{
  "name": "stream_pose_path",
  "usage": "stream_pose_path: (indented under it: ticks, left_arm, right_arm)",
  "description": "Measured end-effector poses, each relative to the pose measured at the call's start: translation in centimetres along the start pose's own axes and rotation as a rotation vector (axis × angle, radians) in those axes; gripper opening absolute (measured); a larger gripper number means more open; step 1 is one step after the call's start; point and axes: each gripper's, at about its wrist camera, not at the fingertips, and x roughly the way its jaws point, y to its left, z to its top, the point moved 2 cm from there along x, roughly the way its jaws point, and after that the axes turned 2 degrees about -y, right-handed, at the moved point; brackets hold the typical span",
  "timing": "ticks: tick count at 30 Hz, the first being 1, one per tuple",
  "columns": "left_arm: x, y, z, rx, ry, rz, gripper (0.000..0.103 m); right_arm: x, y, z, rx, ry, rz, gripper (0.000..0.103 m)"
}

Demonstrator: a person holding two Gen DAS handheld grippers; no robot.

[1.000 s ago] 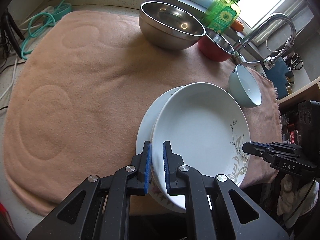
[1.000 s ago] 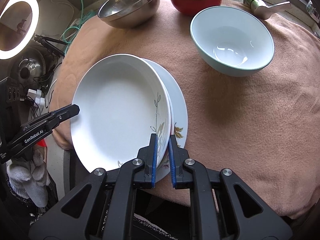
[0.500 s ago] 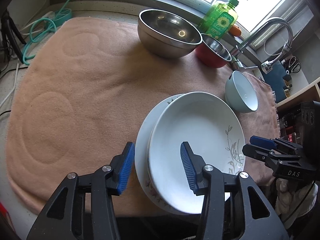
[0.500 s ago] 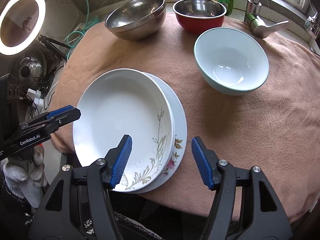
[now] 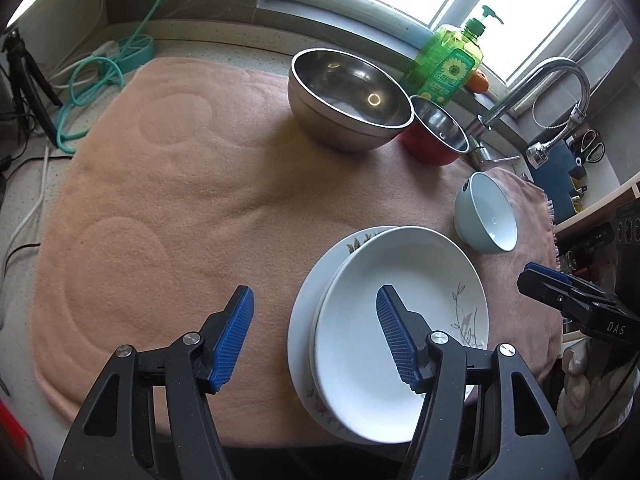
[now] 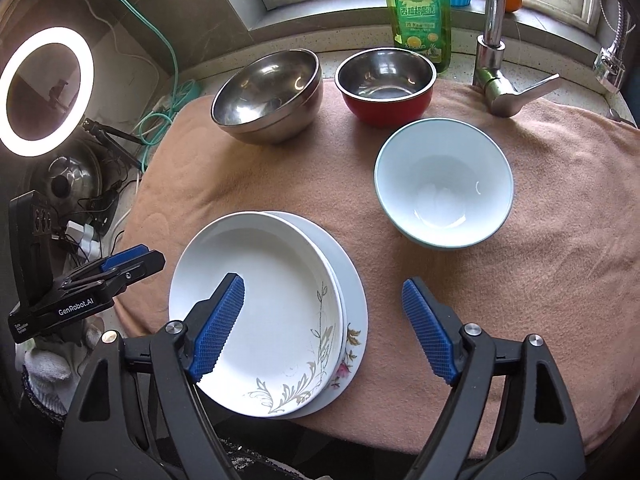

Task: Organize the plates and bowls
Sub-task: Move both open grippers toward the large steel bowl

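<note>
- Jaws of left gripper (image 5: 316, 336) just opened wide, empty; white leaf-patterned ceramic plate (image 5: 404, 320) lies below, atop flat floral plate (image 5: 304, 320).
- Right gripper (image 6: 324, 328) likewise wide, empty, above same 2 plates.

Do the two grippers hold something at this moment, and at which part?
Nothing is held. The left gripper and the right gripper have just been opening; both stand open above the stacked plates, pads clear of the rims.
</note>
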Motion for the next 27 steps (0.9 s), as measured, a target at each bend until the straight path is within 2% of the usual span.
stream_pose_path:
  ticks: [15,27]
  left_arm:
    - [-1.4,1.5,5.9,0.030,-0.078,-0.008,0.063]
    - [-0.6,2.6,10.8,0.060,-0.098,-0.037,0.063]
  right_arm:
    - [-1.4,3.4,7.4,-0.003,-0.107,0.012,0.084]
    - [1.3,3.5,10.6,0.076,-0.092,0.038,0.084]
